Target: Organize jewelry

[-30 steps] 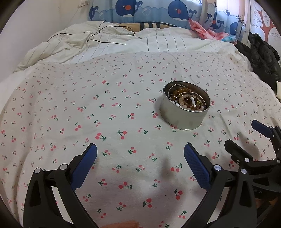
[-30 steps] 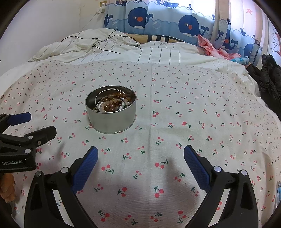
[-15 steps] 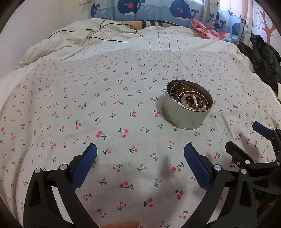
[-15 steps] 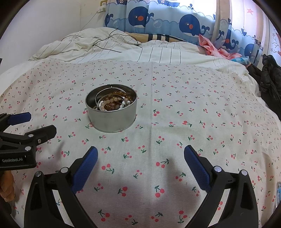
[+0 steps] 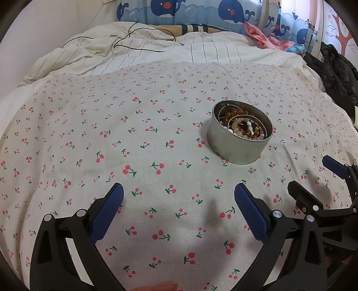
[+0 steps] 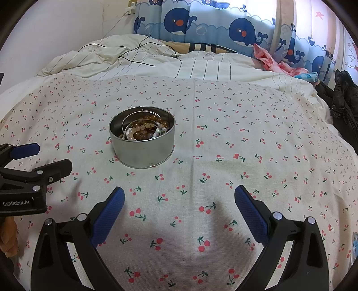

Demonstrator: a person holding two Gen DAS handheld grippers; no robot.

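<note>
a round metal tin stands upright on the cherry-print sheet that covers the bed. it has no lid on, and inside it lies a tangle of jewelry: beaded bracelets in amber, pale pink and white beads, with thin silver bangles leaning against the inner wall. nothing of the jewelry lies outside the tin on the sheet.

in the left wrist view the tin sits ahead and to the right of the left tongs; in the right wrist view it sits ahead and to the left of the right tongs. both sets of tongs hover low over the sheet, near the tin but apart from it, and both are released, their blue-padded fingers spread wide with only cloth between them. each pair also shows in the other's view: the right tongs at the right edge of the left wrist view, the left tongs at the left edge of the right wrist view, both likewise spread and holding nothing.

beyond the sheet, a striped white duvet lies rumpled, with a thin black cable trailing across it. a whale-print curtain hangs behind, pink cloth lies at its foot, and a black jacket is heaped at the bed's right edge.
</note>
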